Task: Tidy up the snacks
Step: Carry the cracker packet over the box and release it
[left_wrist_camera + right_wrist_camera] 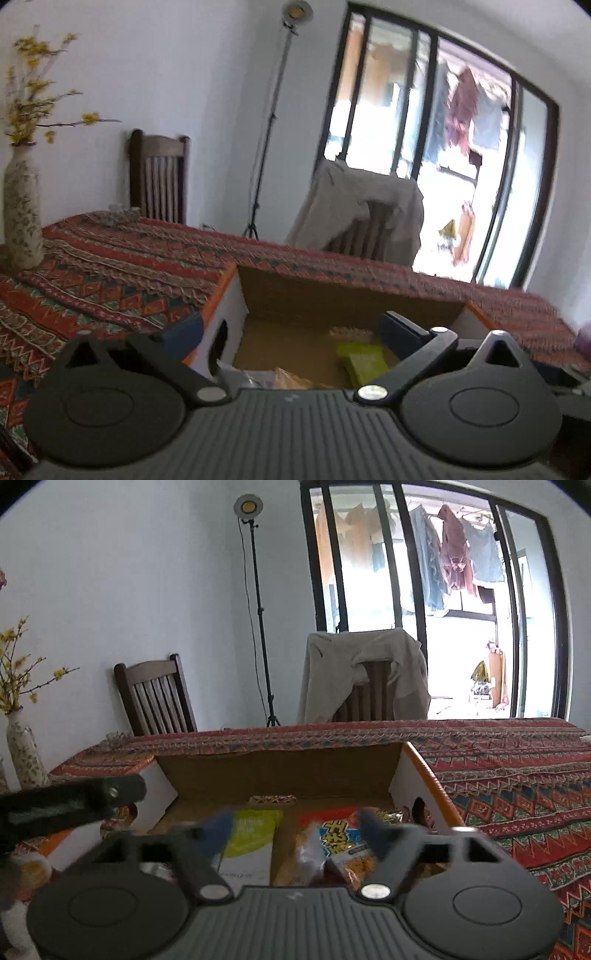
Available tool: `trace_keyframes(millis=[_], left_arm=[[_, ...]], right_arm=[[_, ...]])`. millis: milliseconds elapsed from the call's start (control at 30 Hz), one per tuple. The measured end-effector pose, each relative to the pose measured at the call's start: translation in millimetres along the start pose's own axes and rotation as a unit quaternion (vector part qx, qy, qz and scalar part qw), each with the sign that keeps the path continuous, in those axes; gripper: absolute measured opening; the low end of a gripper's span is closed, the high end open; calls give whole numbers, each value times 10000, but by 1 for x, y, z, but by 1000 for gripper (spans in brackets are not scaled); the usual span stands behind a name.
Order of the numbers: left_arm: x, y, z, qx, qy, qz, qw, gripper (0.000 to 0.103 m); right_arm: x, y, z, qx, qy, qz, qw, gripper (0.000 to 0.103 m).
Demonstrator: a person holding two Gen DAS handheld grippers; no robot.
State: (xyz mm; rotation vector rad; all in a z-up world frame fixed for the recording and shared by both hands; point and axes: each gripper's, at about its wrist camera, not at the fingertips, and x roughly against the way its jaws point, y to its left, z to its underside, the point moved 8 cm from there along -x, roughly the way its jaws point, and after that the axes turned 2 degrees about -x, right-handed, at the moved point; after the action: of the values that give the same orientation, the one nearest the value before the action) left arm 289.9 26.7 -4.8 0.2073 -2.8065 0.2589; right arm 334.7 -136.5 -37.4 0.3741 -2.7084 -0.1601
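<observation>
Fingers (291, 326) (295, 827) both spread, empty | red-blue packet (341, 840) only right view | box (280, 775)

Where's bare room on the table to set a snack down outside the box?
Free: tablecloth right of the cardboard box, and the stretch between box and vase on the left. Crowded: inside the box, where the snack packets lie.

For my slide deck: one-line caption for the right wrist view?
Open right gripper above a cardboard box of snack packets on a patterned tablecloth.
</observation>
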Motion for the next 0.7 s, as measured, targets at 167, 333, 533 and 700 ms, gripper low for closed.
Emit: trace_keyframes(millis=[167, 333, 533, 700], left_arm=[[-5, 5, 1, 69, 73, -74, 9999, 103], [-7, 4, 3, 43, 120, -89, 9999, 103], [-1, 3, 1, 114, 113, -70, 9998, 103], [15, 0, -13, 240, 5, 16, 9997, 103]], right_arm=[[0, -3, -1, -80, -32, 73, 9999, 103], [-2, -4, -1, -79, -12, 128, 9999, 103], [-2, -3, -2, -42, -40, 157, 9999, 103], [6, 0, -11, 9, -81, 175, 9998, 103]])
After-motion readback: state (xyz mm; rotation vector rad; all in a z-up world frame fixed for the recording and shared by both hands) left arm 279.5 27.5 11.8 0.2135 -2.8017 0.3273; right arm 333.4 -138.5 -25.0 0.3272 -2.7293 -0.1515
